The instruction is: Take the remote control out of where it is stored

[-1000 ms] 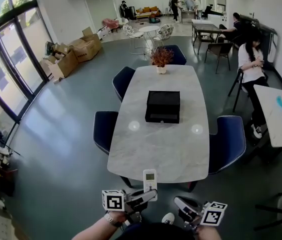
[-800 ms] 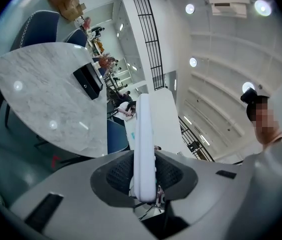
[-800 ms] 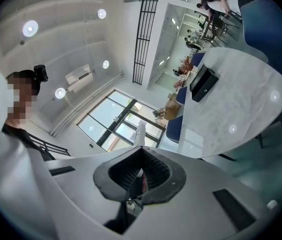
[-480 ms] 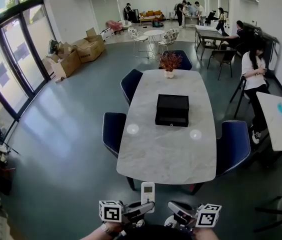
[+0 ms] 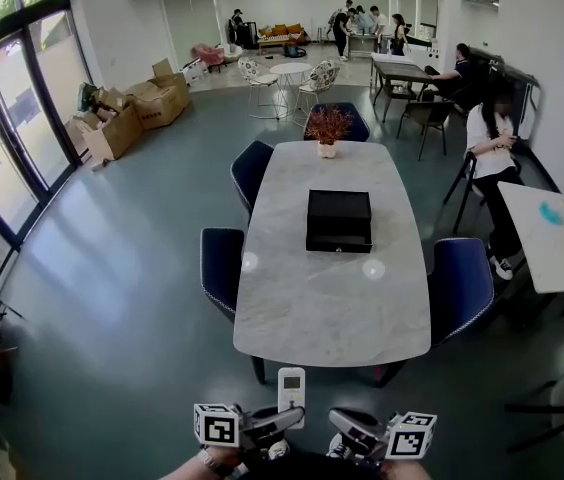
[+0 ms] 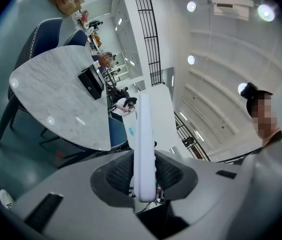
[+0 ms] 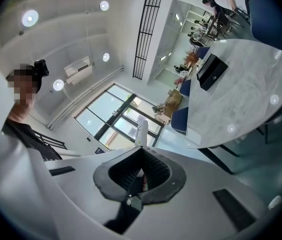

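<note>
A white remote control (image 5: 291, 393) with a small screen stands upright in my left gripper (image 5: 280, 420), which is shut on its lower end. In the left gripper view the remote (image 6: 143, 144) rises edge-on from between the ribbed pads of that gripper (image 6: 144, 170). My right gripper (image 5: 341, 424) hangs level beside it, shut and empty. Its jaws meet at a point (image 7: 141, 148) in the right gripper view, with the remote's tip (image 7: 142, 132) showing beyond. A black box (image 5: 339, 220) lies in the middle of the marble table (image 5: 332, 308), well ahead of both grippers.
Dark blue chairs (image 5: 220, 263) (image 5: 460, 280) stand around the table and a potted plant (image 5: 328, 128) at its far end. A seated person (image 5: 487, 148) is at the right beside a white table (image 5: 554, 248). Cardboard boxes (image 5: 112, 128) lie by the windows on the left.
Both grippers and the remote have drawn back from the table's near edge. The remote, which overlapped that edge before, now shows over the floor. The grip is unchanged.
</note>
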Action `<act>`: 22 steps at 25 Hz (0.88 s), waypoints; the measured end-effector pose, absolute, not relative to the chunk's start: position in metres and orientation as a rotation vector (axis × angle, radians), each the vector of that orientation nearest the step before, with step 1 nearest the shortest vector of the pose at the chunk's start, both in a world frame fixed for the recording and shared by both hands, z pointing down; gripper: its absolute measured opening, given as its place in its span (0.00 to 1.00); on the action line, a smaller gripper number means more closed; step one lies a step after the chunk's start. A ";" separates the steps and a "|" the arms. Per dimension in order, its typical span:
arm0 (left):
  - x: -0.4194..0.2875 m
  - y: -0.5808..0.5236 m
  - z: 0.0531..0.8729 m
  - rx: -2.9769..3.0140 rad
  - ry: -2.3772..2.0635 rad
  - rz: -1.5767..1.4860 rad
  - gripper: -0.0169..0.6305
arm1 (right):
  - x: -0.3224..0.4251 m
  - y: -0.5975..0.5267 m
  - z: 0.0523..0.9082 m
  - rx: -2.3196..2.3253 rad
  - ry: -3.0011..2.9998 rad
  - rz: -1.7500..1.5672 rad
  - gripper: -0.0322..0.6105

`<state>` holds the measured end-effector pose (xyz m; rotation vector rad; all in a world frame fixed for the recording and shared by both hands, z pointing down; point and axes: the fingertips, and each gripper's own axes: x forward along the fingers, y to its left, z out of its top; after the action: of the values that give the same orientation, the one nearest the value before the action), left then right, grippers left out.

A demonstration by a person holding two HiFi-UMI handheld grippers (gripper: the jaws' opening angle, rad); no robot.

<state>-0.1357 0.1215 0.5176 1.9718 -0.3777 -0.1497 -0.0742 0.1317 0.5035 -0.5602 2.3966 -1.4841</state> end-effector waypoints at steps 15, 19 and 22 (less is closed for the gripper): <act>-0.159 0.123 0.517 1.970 -0.376 -0.186 0.20 | -0.093 0.138 0.496 -0.579 2.433 -1.446 0.06; -0.159 0.122 0.517 1.971 -0.379 -0.191 0.20 | -0.088 0.138 0.498 -0.588 2.441 -1.443 0.06; -0.157 0.121 0.514 1.968 -0.374 -0.202 0.20 | -0.085 0.135 0.492 -0.614 2.493 -1.397 0.06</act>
<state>-0.1573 0.1215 0.5141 1.9678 -0.3742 -0.2019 -0.0848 0.1352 0.4922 -0.6142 2.4930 -1.3968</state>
